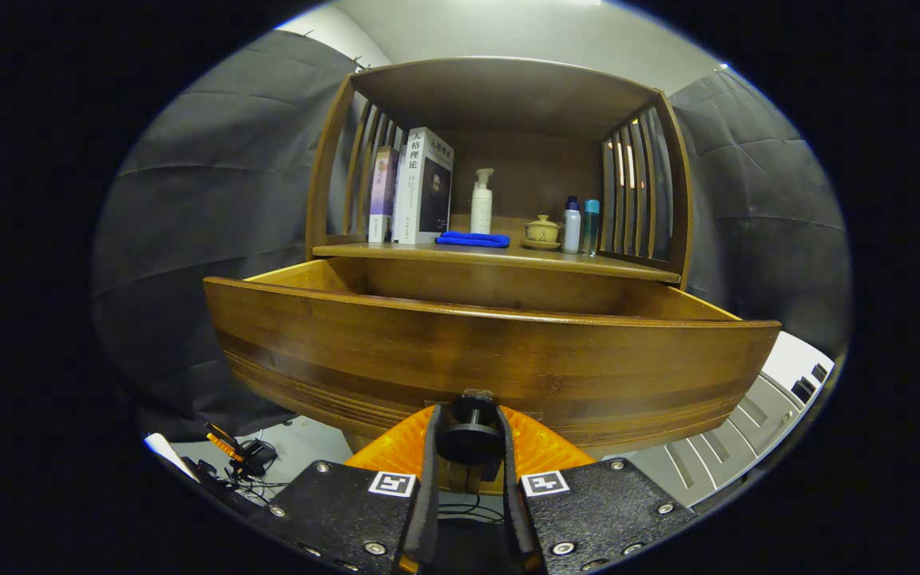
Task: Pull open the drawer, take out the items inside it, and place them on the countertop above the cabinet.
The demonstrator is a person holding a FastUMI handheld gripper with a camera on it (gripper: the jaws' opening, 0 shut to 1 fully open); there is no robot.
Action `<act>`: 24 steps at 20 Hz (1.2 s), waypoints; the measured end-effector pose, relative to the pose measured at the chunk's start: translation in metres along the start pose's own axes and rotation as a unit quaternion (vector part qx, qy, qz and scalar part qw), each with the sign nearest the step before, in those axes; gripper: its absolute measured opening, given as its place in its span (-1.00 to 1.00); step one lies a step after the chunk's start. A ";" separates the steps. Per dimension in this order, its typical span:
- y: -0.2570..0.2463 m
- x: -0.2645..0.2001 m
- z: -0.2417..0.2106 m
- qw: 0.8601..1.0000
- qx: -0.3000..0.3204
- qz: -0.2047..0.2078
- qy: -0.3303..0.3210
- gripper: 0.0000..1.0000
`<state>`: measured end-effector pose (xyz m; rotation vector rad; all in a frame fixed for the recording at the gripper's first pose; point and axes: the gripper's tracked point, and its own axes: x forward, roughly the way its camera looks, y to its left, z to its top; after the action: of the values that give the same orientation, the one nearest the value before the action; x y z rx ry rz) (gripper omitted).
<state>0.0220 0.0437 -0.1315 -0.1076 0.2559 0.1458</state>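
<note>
The claw [468, 435] sits clamped on the small round knob [468, 431] at the middle of the front panel of the pulled-out wooden drawer [492, 359], a stiff, likely heavy box below the cabinet's bench [500, 257], its contents hidden from here.

Two books [414, 188] stand upright at the left, the taller one to the right of the thinner one. A folded blue cloth [473, 239] lies near a white pump bottle [481, 201]. Farther right sit a small lidded cup [542, 230], a white bottle [572, 226] and a blue bottle [591, 226] side by side. Cables [246, 463] lie on the floor at the near left.
</note>
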 end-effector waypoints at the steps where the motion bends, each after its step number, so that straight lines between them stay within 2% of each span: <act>1: 0.002 -0.004 -0.002 1.000 -0.001 0.002 -0.001 -0.32; 11: 0.014 -0.029 -0.009 1.000 -0.010 0.025 -0.005 -0.30; 18: 0.013 -0.038 0.034 0.997 -0.013 0.033 -0.074 0.90; 24: 0.021 -0.043 0.088 0.991 -0.012 0.050 -0.122 0.90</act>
<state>-0.0009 0.0696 -0.0379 -0.0994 0.0157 0.2605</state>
